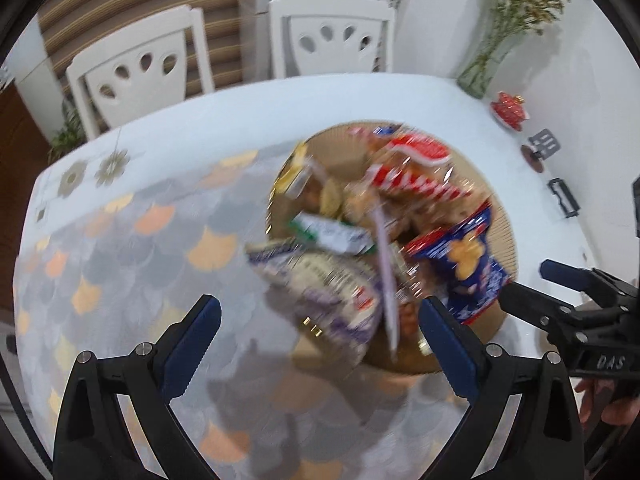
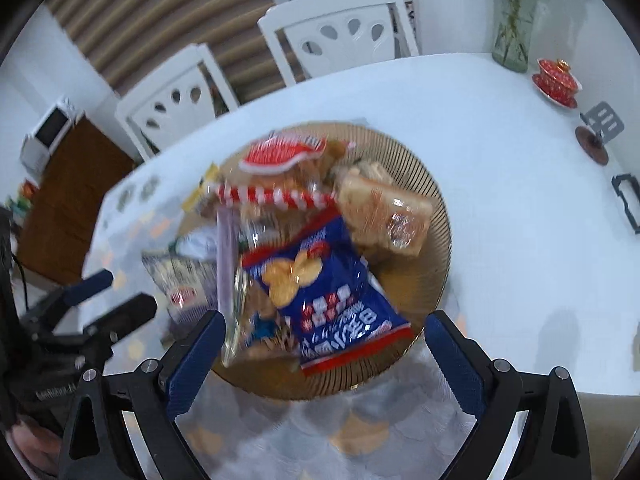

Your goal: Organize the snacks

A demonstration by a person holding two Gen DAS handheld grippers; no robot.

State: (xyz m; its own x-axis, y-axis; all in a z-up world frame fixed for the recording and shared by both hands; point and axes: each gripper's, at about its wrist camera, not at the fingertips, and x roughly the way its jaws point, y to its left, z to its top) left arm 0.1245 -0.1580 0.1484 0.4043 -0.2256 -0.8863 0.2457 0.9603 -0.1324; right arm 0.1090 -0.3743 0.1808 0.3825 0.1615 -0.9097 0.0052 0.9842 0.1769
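A round ribbed golden plate (image 2: pixel 438 216) on the table holds a heap of snack packs. On top lie a blue cracker bag (image 2: pixel 332 296), a red and white striped bag (image 2: pixel 280 168), a clear pack of bread (image 2: pixel 384 208) and a grey-purple pack (image 1: pixel 332 292) at the plate's near left. The plate also shows in the left wrist view (image 1: pixel 502 232). My left gripper (image 1: pixel 320 340) is open and empty, just before the plate's near edge. My right gripper (image 2: pixel 326 356) is open and empty over the plate's near rim. Both views are blurred.
A scale-patterned runner (image 1: pixel 140 248) covers the near left table. At the far right stand a glass vase with twigs (image 2: pixel 514 40), a red lidded cup on a saucer (image 2: pixel 558 80), a small stand (image 2: pixel 598 132) and a black clip (image 2: pixel 628 200). Two white chairs (image 1: pixel 328 36) stand behind.
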